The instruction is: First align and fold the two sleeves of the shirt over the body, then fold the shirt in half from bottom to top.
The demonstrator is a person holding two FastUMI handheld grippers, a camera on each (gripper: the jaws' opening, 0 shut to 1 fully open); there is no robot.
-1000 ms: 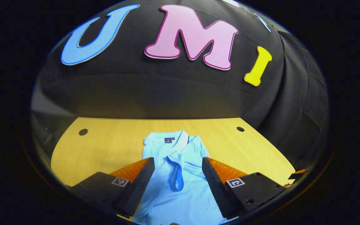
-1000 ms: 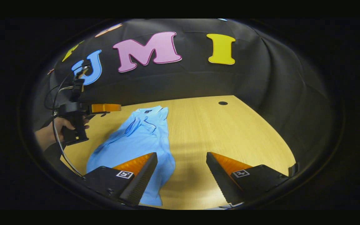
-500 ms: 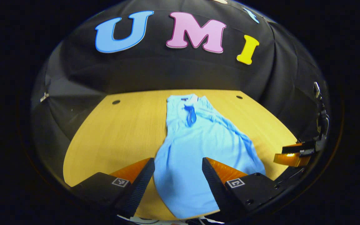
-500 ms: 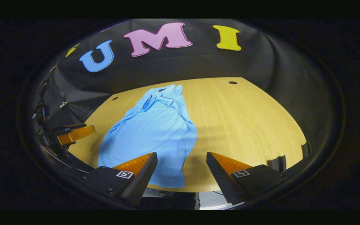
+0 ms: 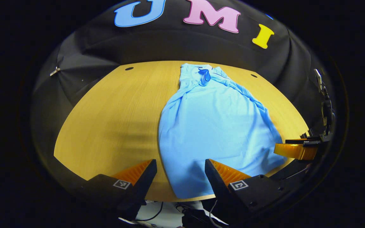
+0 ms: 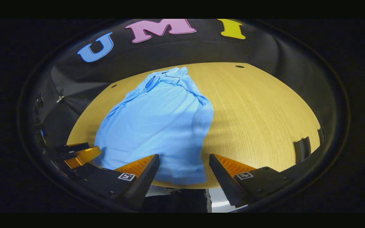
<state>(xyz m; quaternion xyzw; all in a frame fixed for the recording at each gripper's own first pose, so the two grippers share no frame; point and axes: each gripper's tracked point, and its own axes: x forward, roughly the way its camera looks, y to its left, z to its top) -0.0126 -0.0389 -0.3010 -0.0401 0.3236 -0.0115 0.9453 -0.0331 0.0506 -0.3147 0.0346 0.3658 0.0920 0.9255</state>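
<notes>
On the wooden worktop (image 5: 106,120) the light blue shirt (image 5: 214,126) lies flat with sleeves tucked over its body, while both claws, left claw (image 5: 180,177) and right claw (image 6: 184,172), have drawn back toward its hem, open and empty, seemingly ready for the bottom-to-top fold.

The left hand-held gripper (image 5: 179,177) has two wedge-shaped fingers with finely ridged inner faces, each mounted on a black block. Each block carries a small square black-and-white marker, and round screw heads show on the block at the right. The right hand-held gripper (image 6: 184,174) is built the same way: ridged wedge fingers, black blocks, a square marker on each, screws on the left block.
</notes>
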